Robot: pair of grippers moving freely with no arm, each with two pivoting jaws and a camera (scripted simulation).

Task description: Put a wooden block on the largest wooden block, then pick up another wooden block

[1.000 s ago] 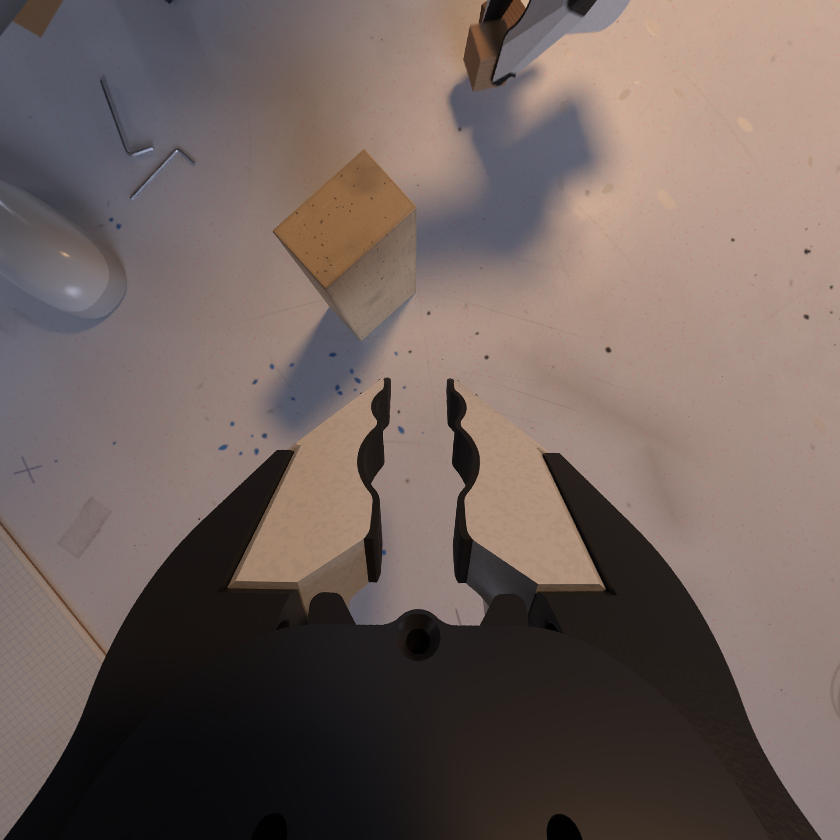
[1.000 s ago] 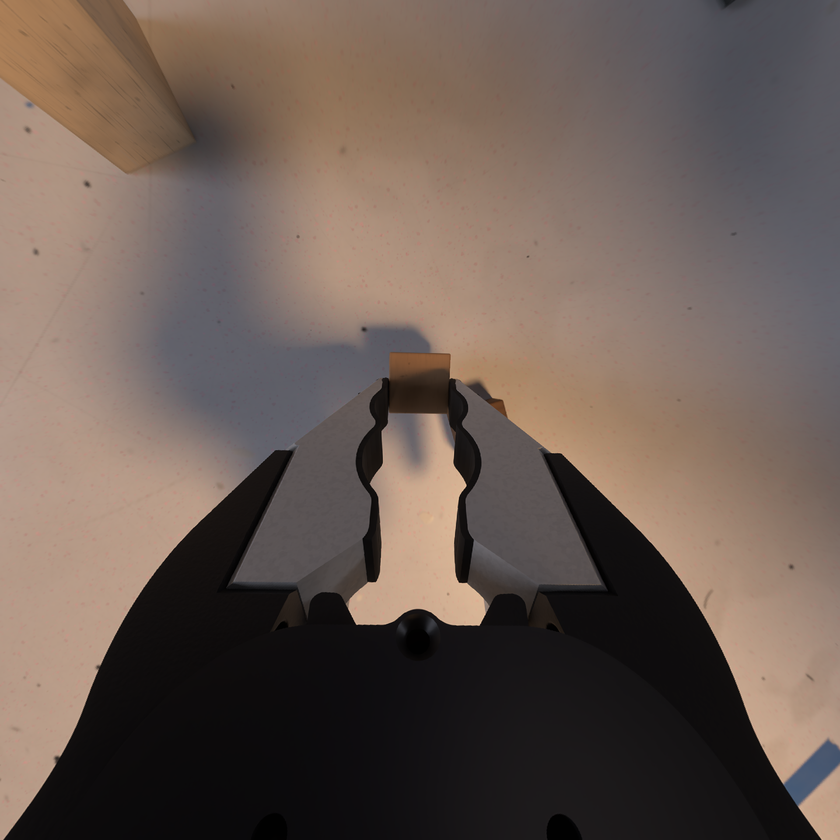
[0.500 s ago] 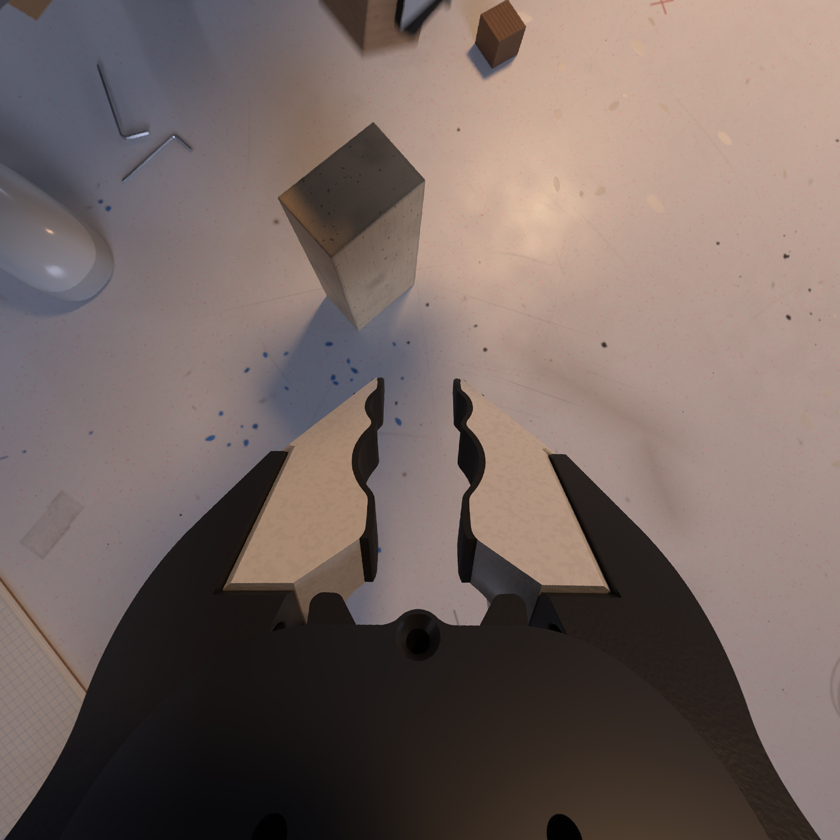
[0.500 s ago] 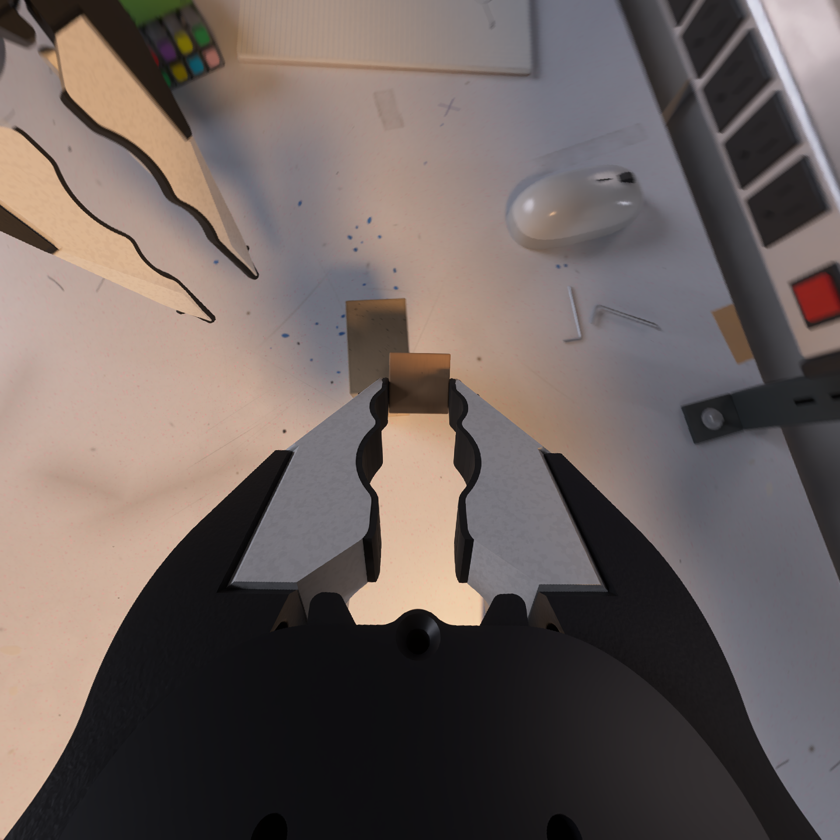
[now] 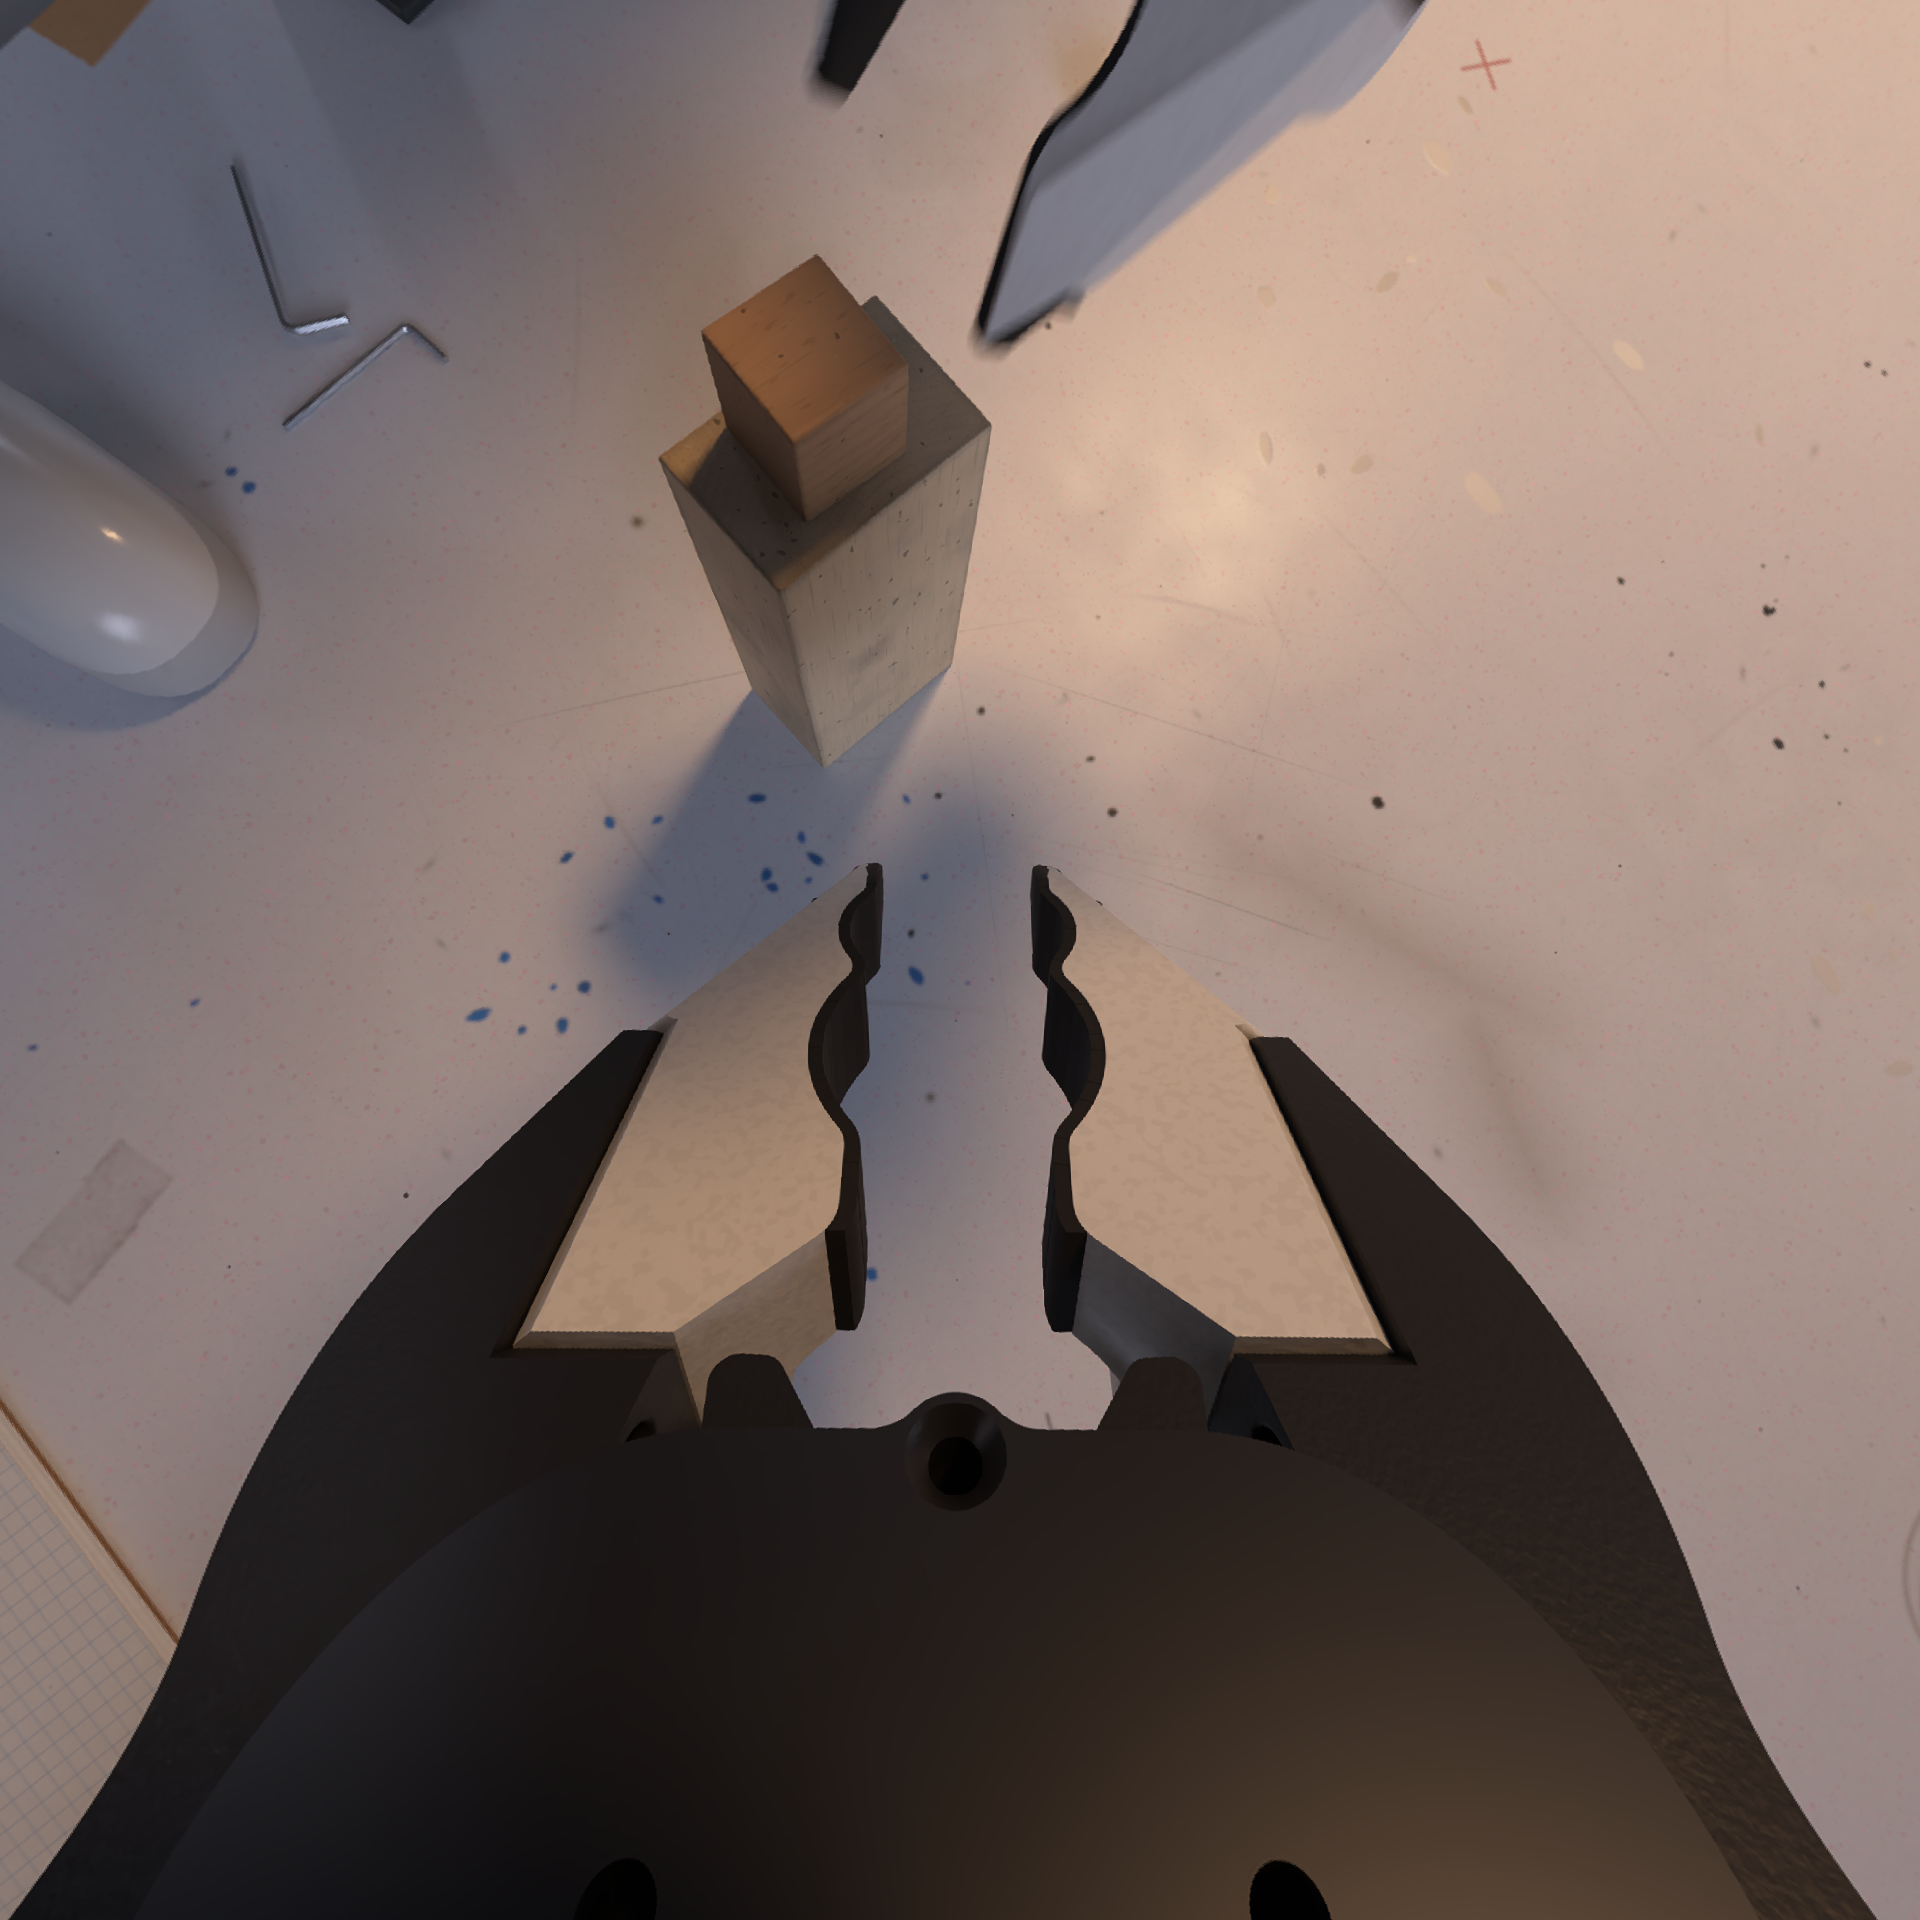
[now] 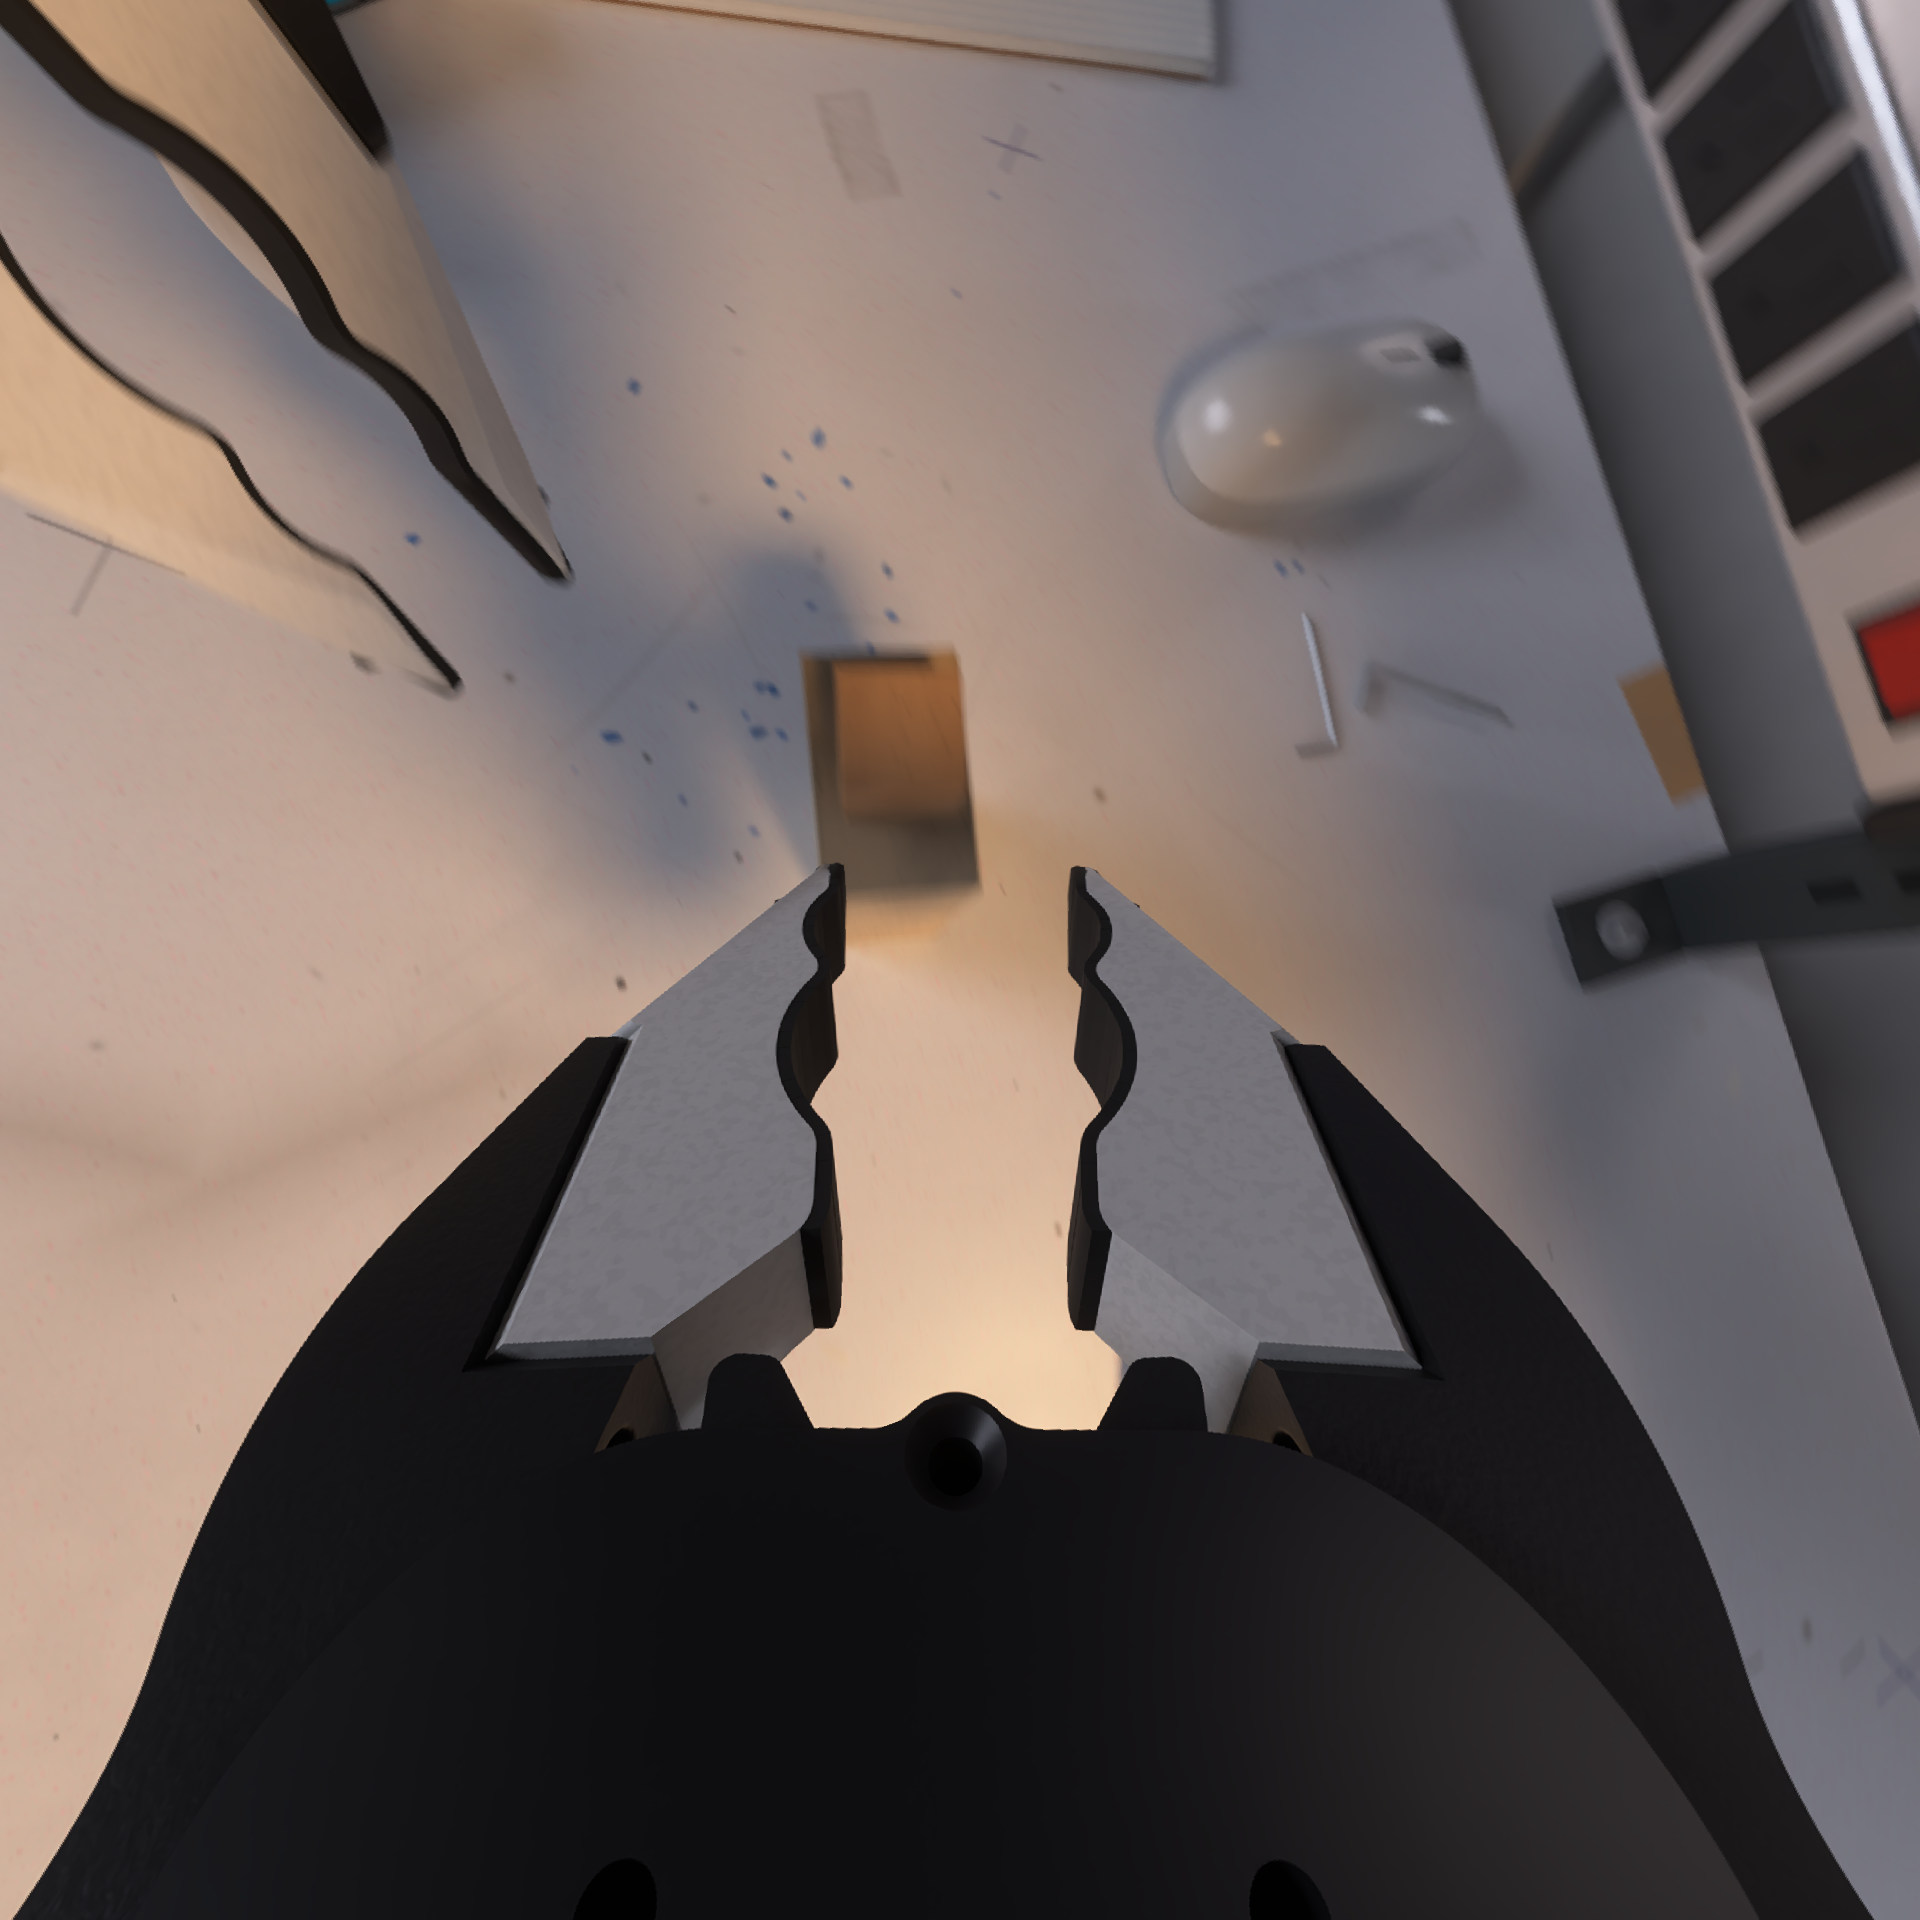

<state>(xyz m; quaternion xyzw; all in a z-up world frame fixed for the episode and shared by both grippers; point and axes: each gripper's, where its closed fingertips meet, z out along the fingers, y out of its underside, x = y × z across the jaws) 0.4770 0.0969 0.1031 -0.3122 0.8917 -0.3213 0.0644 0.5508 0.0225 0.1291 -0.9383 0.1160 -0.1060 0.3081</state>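
Observation:
A tall pale wooden block (image 5: 862, 613) stands upright on the white table. A small brown wooden block (image 5: 805, 379) rests on its top. In the right wrist view I look down on the same pair: the small block (image 6: 899, 743) on the large block (image 6: 914, 862). My right gripper (image 6: 956, 894) is open and empty, just above the stack; one of its fingers (image 5: 1153, 156) shows in the left wrist view, beside the small block. My left gripper (image 5: 956, 894) is open and empty, on the near side of the large block, apart from it. Its fingers (image 6: 208, 343) show at the upper left of the right wrist view.
A white computer mouse (image 5: 94, 540) (image 6: 1320, 426) lies left of the stack. Two hex keys (image 5: 312, 312) lie behind it. Another wooden block (image 5: 88, 26) sits at the far left edge. A power strip (image 6: 1787, 343) and a grid pad (image 5: 52, 1558) border the table.
My right gripper carried the small block over the large block, set it on top, opened and drew back. My left gripper stayed nearly still.

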